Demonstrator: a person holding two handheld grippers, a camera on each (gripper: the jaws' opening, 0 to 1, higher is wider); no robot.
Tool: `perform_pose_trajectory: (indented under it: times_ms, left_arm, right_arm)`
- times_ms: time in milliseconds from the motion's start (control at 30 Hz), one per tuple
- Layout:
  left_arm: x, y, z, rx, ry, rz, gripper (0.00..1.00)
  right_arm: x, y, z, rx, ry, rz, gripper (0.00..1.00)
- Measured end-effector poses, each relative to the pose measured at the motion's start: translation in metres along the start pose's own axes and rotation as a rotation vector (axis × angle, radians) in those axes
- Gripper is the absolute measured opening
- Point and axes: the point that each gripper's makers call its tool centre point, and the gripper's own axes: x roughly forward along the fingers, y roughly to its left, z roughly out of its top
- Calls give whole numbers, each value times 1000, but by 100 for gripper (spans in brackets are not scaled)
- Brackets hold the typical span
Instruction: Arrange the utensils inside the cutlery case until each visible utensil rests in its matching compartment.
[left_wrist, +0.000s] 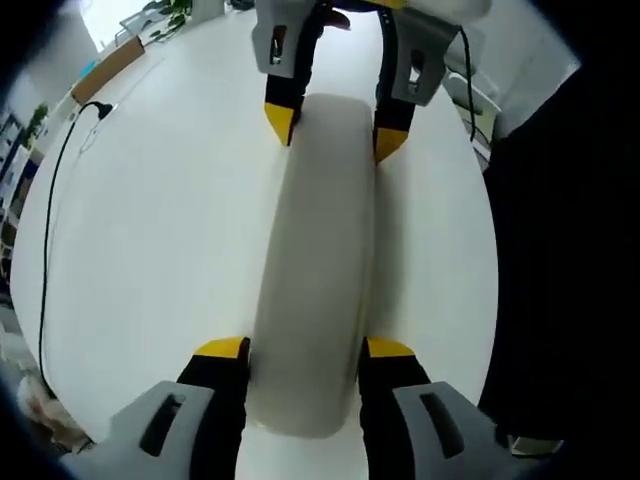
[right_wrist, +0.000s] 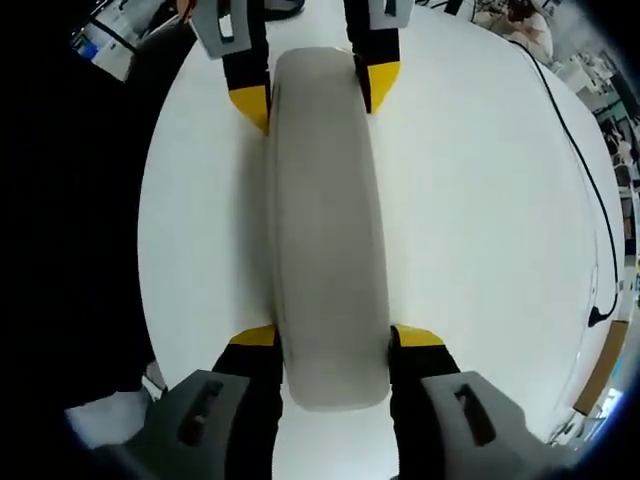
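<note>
Jaws of the left gripper (left_wrist: 303, 352) and right gripper (right_wrist: 333, 340) clamp opposite ends of the closed cutlery case (left_wrist: 318, 260) on the white counter (left_wrist: 150, 220), seemingly to steady it for opening.

White round table (left_wrist: 170, 230), closed pale cutlery case (left_wrist: 318, 260) and black cable (left_wrist: 55, 210) on it

Readable text: none in either view.
Cutlery case (left_wrist: 315, 270): plain pale lid, no label, brand or number, running from 6 to 12 o'clock in the left gripper view.
White table (left_wrist: 160, 230): bare of print or signs.
Clutter at 10 o'clock, left gripper view: too small and blurred to read.
</note>
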Motion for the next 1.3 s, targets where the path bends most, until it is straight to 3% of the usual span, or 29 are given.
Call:
perform_pose_trajectory:
  times_ms: [133,200,267,300,367,433,467,633,767,833,967,1100,1167,1300]
  left_arm:
    - [-1,-1,1,-29,-44,12,48]
    - [-1,-2,1,-58,-81,20,54]
    - [0,-3,-6,-131,-73,39,69]
    - [-1,-4,-9,-139,-78,38,73]
    - [-8,-5,-12,-146,-116,49,71]
    - [-20,0,-15,-211,-169,83,72]
    - [-26,1,-16,-241,-193,93,72]
    - [-66,14,-33,-511,-396,174,76]
    - [-110,30,-55,-745,-635,305,91]
    - [-127,31,-72,-821,-696,367,93]
    - [-146,23,-99,-847,-722,470,93]
    - [-150,17,-127,-926,-718,578,90]
    - [-147,13,-129,-945,-729,587,91]
    - [-141,2,-134,-989,-743,597,92]
  right_arm:
    - [-1,-1,0,8,-60,-2,41]
    - [-2,-2,0,55,-103,-25,42]
    - [-2,0,-3,96,-152,-35,53]
    - [-2,3,-10,107,-137,-32,59]
    - [-6,8,-20,118,-145,-36,60]
    - [-14,12,-22,154,-217,-40,60]
    - [-20,14,-26,218,-251,-41,62]
    - [-44,8,-41,381,-398,-91,68]
    - [-69,-5,-63,506,-504,-224,69]
    - [-79,-4,-70,591,-573,-247,74]
    - [-92,-3,-82,707,-674,-293,77]
    - [-89,5,-85,920,-851,-289,79]
    - [-80,14,-85,996,-874,-243,82]
    - [-69,19,-90,1122,-917,-260,90]
